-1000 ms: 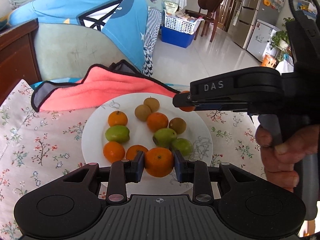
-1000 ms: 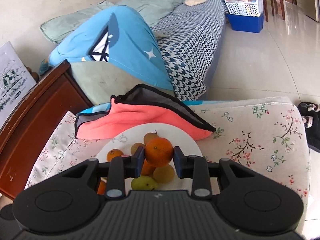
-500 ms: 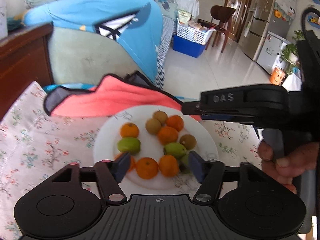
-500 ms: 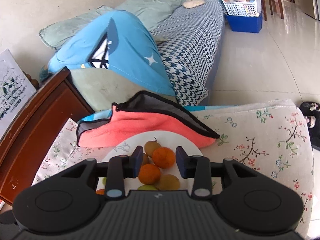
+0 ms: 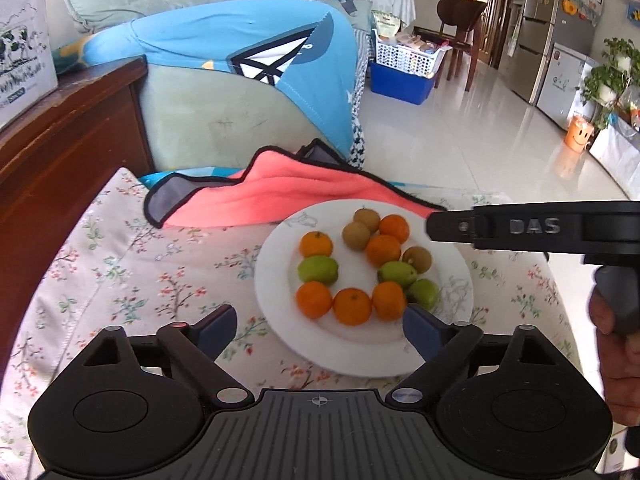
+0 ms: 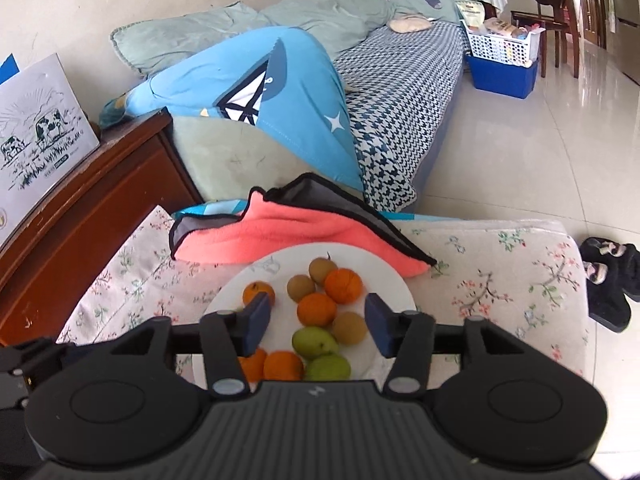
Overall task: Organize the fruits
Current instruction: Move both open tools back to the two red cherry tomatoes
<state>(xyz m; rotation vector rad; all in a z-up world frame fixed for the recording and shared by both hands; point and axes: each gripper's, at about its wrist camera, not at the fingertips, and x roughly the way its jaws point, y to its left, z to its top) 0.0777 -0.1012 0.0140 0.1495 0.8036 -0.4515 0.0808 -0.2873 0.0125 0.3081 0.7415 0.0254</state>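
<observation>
A table draped in a floral tablecloth (image 5: 120,280) carries the whole arrangement. At its far edge lies a crumpled coral-pink towel (image 5: 280,196) with a grey, black-edged underside, its near border touching the rim of a white plate (image 5: 272,276).

All the fruit rests on this plate. Six oranges: one at the left (image 5: 316,245), two in the far cluster (image 5: 394,228) (image 5: 383,250), and three in a row along the near side (image 5: 314,299) (image 5: 352,306) (image 5: 389,301). Three green fruits: one at the left (image 5: 318,269) between two oranges, and two at the right (image 5: 397,274) (image 5: 424,294). Three brown kiwi-like fruits (image 5: 366,220) (image 5: 356,236) (image 5: 417,259) complete the far cluster.

The left gripper (image 5: 319,330) hovers over the near rim of the plate; its jaws are opening, already wide, with nothing gripped between them. The right gripper (image 6: 317,320) is above the plate's right side, jaws opening to a moderate gap; fruit shows between the fingers in its own view, but the pads press on none of it. In the left wrist view this gripper enters from the right, carried by a hand (image 5: 618,344).
</observation>
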